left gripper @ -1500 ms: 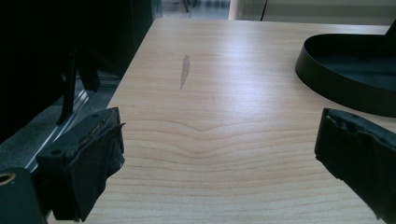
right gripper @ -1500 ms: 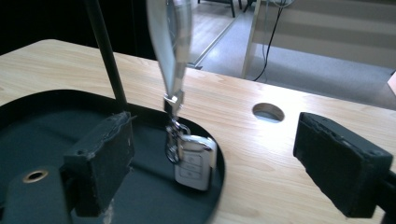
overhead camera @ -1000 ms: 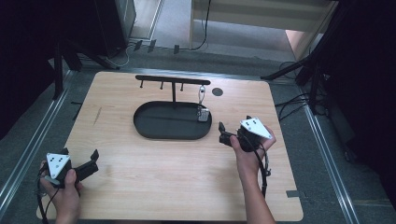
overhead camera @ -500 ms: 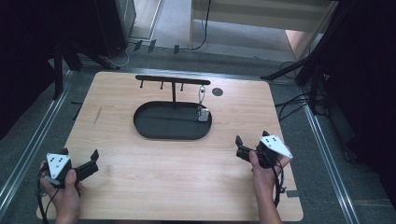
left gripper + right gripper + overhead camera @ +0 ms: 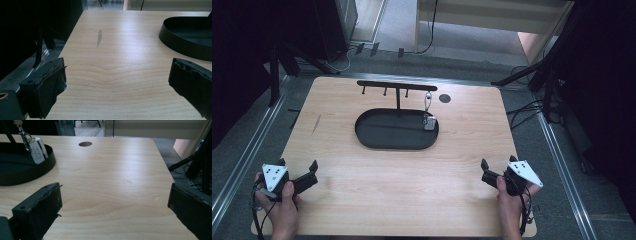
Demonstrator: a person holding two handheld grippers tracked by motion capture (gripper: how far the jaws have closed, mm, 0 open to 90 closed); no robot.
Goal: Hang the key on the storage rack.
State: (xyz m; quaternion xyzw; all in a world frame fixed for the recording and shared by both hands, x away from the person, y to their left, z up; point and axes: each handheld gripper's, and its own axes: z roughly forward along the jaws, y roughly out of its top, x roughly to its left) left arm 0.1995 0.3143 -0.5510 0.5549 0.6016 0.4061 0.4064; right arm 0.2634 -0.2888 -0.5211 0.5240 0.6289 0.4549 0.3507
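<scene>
I hold both grippers low at the near table edge, jaws spread wide and empty: my left gripper (image 5: 297, 176) at the near-left corner, my right gripper (image 5: 493, 174) at the near-right. The key fob (image 5: 429, 122) hangs upright from the black rack (image 5: 397, 85), its lower end in the oval tray (image 5: 377, 142), ahead and left of my right gripper, which is nearer.

Surface (image 5: 377, 200): pale wood grain, one grey streak (image 5: 99, 38) and one dark round hole (image 5: 445, 98). Oval tray (image 5: 377, 142): black. Hanger rack (image 5: 395, 84): black. Key fob (image 5: 36, 150): silver-white. Gripper top plates (image 5: 274, 174): light grey, dark dots. Fingers (image 5: 47, 82): black.
</scene>
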